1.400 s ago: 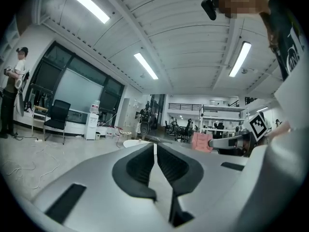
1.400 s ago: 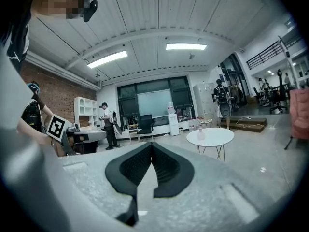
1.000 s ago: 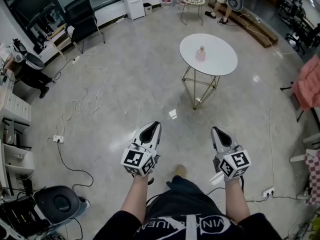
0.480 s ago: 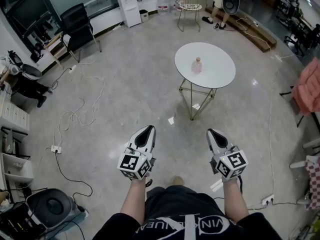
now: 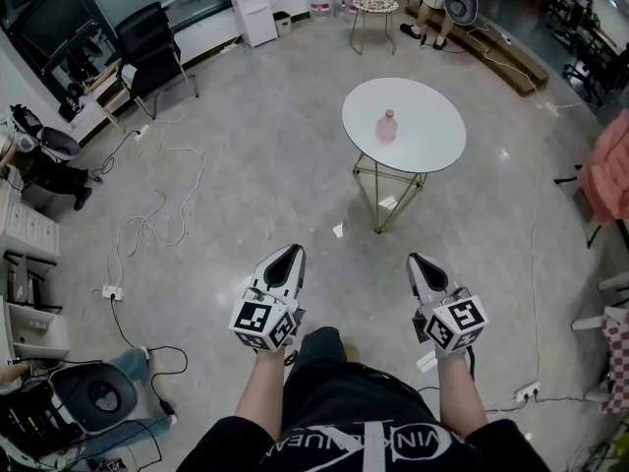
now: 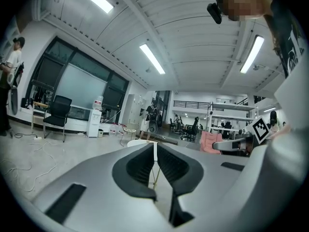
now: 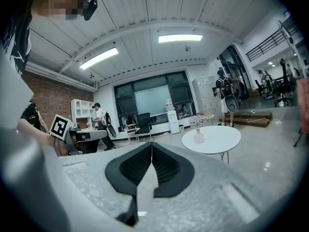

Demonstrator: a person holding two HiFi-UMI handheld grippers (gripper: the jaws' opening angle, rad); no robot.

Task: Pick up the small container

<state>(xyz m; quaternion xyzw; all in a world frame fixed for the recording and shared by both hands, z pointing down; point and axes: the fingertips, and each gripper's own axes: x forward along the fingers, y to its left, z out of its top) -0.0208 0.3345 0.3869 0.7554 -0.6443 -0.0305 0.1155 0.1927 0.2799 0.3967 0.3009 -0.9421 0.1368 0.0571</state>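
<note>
Approach step: left gripper [image 5: 291, 254], right gripper [image 5: 417, 262] both closed, empty; small container [image 5: 388, 124] on table [image 5: 437, 136] at 12 o'clock, well apart. Next: walk closer, open jaws.

— Where do we look from up top?
— From our head, steeply down: the left gripper [image 5: 291, 252] and the right gripper [image 5: 416, 260] sit close below us, the round table [image 5: 432, 131] well ahead of their tips.
— And our gripper views?
— Each rides just behind its own jaws and faces almost level along them; the jaws fill the lower frame, very near.
— What do the views share?
— The table: straight beyond the left tool's tips, ahead and rightward of the right tool's.
</note>
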